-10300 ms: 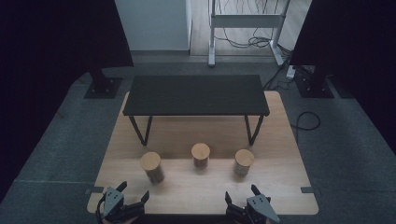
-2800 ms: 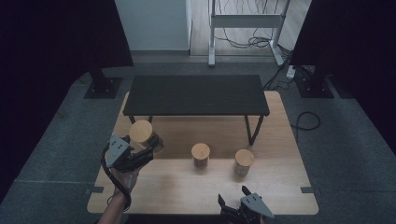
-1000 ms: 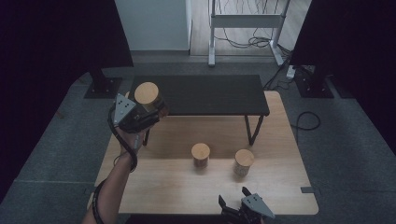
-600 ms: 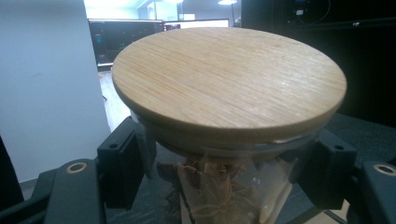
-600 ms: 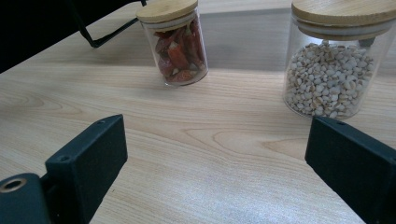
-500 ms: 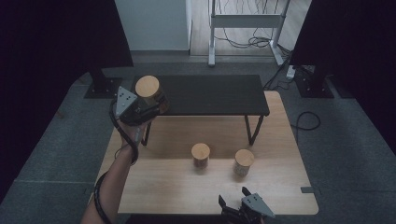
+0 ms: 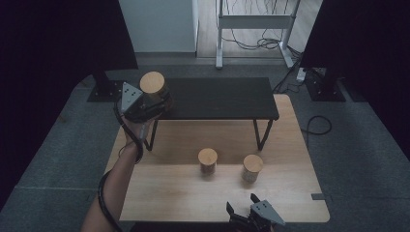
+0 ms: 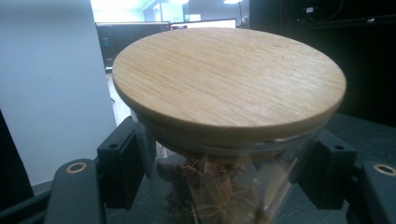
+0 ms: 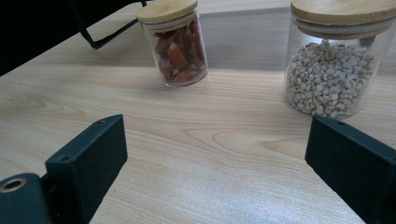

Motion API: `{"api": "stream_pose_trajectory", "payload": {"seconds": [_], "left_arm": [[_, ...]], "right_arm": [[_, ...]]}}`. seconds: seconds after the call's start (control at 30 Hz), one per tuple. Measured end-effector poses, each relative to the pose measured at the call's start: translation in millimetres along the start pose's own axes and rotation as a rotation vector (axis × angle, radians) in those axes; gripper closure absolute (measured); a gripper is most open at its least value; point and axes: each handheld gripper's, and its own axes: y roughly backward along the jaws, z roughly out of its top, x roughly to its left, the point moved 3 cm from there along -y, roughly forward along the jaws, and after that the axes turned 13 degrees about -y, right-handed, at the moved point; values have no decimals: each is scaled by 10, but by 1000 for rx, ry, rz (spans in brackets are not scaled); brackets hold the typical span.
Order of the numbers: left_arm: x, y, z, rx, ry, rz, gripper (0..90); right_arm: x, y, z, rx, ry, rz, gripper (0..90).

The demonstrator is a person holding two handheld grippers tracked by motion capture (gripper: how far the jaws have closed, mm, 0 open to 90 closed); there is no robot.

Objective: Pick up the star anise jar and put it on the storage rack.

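Note:
My left gripper (image 7: 153,99) is shut on a glass jar of star anise (image 7: 153,88) with a round wooden lid (image 8: 229,81), held in the air over the left end of the black shelf (image 7: 217,98). In the left gripper view both black pads (image 8: 122,165) press the jar's glass below the lid. A jar of red dried pieces (image 7: 208,161) (image 9: 174,42) and a jar of pale grains (image 7: 252,167) (image 9: 334,60) stand on the wooden table (image 7: 169,188). My right gripper (image 7: 247,213) (image 9: 212,186) rests open at the table's near edge, facing both jars.
The black shelf stands on thin metal legs (image 7: 261,134) at the back of the table. Dark stands (image 7: 101,87) flank the table on the grey carpet. A cable (image 7: 316,126) loops on the floor at the right.
My left gripper has carried the star anise jar up and toward the back, from beside the shelf's left leg to above the shelf's left end. The right gripper has stayed put.

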Motion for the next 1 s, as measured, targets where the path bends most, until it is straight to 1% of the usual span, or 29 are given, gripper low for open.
{"api": "stream_pose_trajectory", "payload": {"seconds": [0.07,0.27,0.33,0.47,0.6,0.83,1.0], "left_arm": [[-11,-36,-19,1,-1,9,266],[-14,-107,-37,14,-3,7,266],[-19,-141,-44,17,-3,12,266],[-20,-196,-56,27,3,13,266],[-36,-238,-69,37,-4,18,266],[-51,-336,-96,57,11,19,266],[-65,-375,-86,67,2,18,266]], "right_arm": [[-2,-2,1,1,-1,1,50],[-9,-2,5,1,-7,3,50],[-12,1,5,-1,-8,4,50],[-21,2,10,0,-12,6,50],[-24,3,11,0,-14,7,50],[-26,5,14,1,-13,11,50],[-34,6,17,0,-18,12,50]]}}
